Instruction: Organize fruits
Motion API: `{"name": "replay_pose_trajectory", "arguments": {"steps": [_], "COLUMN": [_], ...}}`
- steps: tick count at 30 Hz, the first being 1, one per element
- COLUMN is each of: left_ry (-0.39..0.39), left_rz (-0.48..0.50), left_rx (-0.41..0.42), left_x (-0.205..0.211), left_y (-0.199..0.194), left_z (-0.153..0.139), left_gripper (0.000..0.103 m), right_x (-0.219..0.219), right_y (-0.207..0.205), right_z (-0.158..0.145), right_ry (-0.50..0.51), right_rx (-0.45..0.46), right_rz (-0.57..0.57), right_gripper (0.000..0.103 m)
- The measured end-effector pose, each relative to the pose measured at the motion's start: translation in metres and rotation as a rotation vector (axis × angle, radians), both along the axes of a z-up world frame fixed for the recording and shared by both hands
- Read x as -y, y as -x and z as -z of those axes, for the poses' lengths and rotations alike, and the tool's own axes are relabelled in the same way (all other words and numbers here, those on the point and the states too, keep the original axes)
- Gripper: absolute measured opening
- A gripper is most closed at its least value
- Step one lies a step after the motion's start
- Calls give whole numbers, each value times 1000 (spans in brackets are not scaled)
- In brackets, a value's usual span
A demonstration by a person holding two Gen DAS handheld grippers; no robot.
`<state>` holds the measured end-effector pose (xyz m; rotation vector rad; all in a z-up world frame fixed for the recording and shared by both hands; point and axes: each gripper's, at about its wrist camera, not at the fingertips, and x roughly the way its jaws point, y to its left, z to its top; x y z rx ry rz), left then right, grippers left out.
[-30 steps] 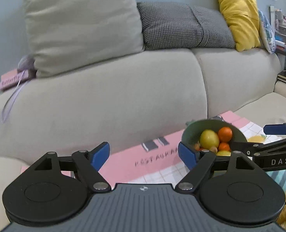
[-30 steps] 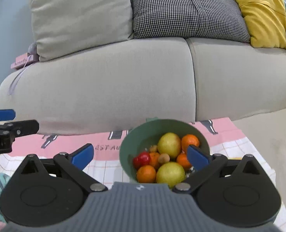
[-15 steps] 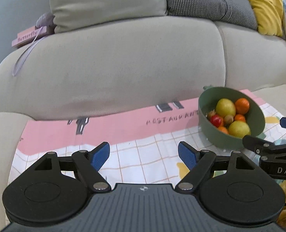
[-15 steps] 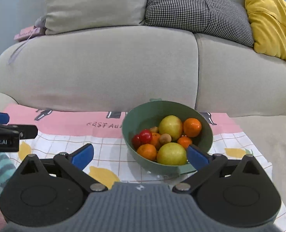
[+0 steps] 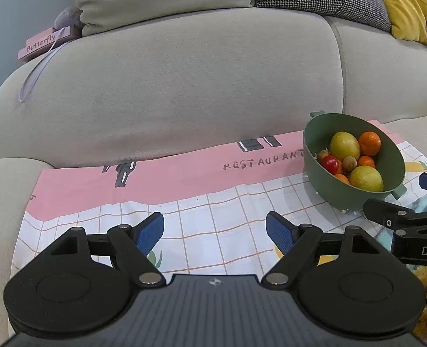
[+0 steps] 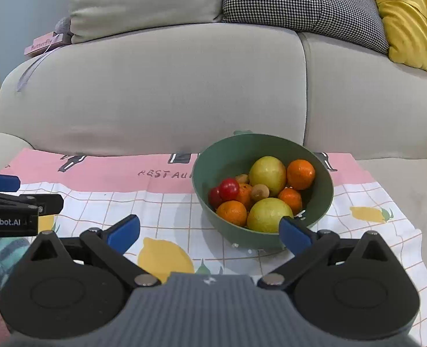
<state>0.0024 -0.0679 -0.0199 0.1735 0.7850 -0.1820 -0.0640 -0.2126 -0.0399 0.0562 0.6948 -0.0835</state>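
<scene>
Lemon print (image 6: 164, 256) only in R view.

Sat on the cloth (image 6: 161, 205), in front of the sofa (image 6: 155, 92): bowl (image 6: 320, 202), fruits (image 6: 266, 175) inside.

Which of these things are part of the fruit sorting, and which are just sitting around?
Part of the job:
green bowl
oranges
yellow-green fruits
red fruits
left tool, open
right tool, open

Just lying about:
patterned cloth
sofa
yellow cushion
houndstooth cushion
pink Butterfly book
</scene>
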Motion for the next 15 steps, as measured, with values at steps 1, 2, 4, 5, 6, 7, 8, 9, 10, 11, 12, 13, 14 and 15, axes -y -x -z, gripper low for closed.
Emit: {"name": "replay_pose_trajectory", "arguments": {"steps": [1, 2, 4, 5, 6, 7, 8, 9, 10, 11, 12, 13, 14, 15], "left_ry": [-1, -1, -2, -3, -3, -4, -4, -4, -5, -5, -5, -5, -5, -5], "left_rz": [-2, -2, -2, -2, -2, -1, -1, -2, -3, -4, -4, -3, -3, -2], "left_rx": [-2, -3, -3, -1, -1, -1, 0, -1, -1, -1, -1, 0, 0, -1], "left_x": [0, 0, -1, -1, -1, -1, -1, -1, -1, -1, -1, -2, -2, -2], "left_y": [0, 0, 0, 0, 0, 0, 0, 0, 0, 1, 0, 0, 0, 0], "left_z": [0, 0, 0, 0, 0, 0, 0, 0, 0, 0, 0, 0, 0, 0], "left_gripper": [94, 94, 94, 94, 94, 94, 94, 94, 94, 94, 94, 94, 94, 94], "right_x": [-1, -1, -2, -2, -2, -2, -2, -2, -2, -2, -3, -3, -3, -3], "right_y": [0, 0, 0, 0, 0, 0, 0, 0, 0, 0, 0, 0, 0, 0], "right_z": [0, 0, 0, 0, 0, -1, -1, -1, -1, -1, -1, -1, -1, -1], "right_ry": [1, 2, 5, 5, 6, 7, 8, 9, 9, 9, 10, 11, 12, 12], "right_rx": [0, 0, 1, 2, 3, 4, 5, 4, 4, 5, 4, 4, 4, 4], "right_rz": [-2, -3, -8, -10, -12, -14, -16, -18, -20, -22, -24, -24, -27, -28], "right_gripper": [99, 99, 99, 99, 99, 99, 99, 99, 99, 99, 99, 99, 99, 99]}}
